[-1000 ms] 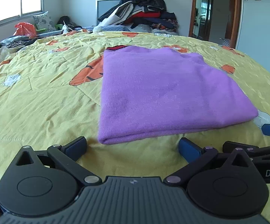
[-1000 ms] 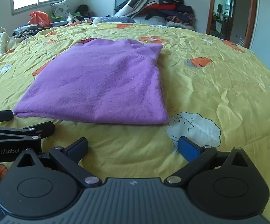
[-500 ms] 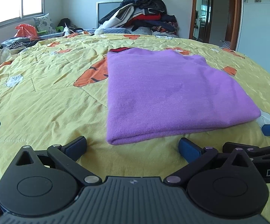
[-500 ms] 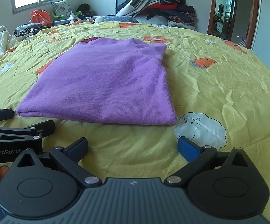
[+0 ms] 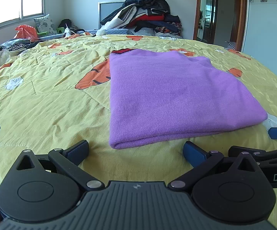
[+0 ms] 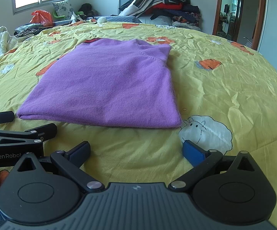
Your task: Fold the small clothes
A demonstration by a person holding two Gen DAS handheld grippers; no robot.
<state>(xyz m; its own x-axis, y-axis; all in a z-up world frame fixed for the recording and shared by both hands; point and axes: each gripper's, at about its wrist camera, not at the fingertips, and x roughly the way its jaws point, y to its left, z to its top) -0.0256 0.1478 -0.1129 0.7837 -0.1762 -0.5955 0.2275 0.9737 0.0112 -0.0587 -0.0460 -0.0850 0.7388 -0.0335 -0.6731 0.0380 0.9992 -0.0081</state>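
A purple sweater [image 5: 169, 97] lies flat on the yellow bedspread [image 5: 42, 99], already folded into a rough rectangle, with the folded edge toward the cameras and the collar with a red trim at the far end. The left gripper [image 5: 135, 150] is low over the bedspread just in front of the near left corner of the sweater, its fingers wide apart and holding nothing. The right gripper [image 6: 136, 149] is just in front of the near right part, near the printed sheep [image 6: 205, 130], and its fingers are also wide apart and empty. Neither gripper touches the cloth. In my judgement the task is between two folds — the sides seem to be already turned in, and one more fold, the near edge over toward the collar, would make the bundle smaller. For this the next move calls for each gripper to go forward to its own corner, slide one finger under the thick near edge and close on all layers together, not only on the top one. Then both should lift at the same height and carry the edge away evenly — otherwise the layers can slip and the fold comes out crooked. The pile of clothes [image 5: 148, 13] at the far end of the bed is well apart and not in the way.
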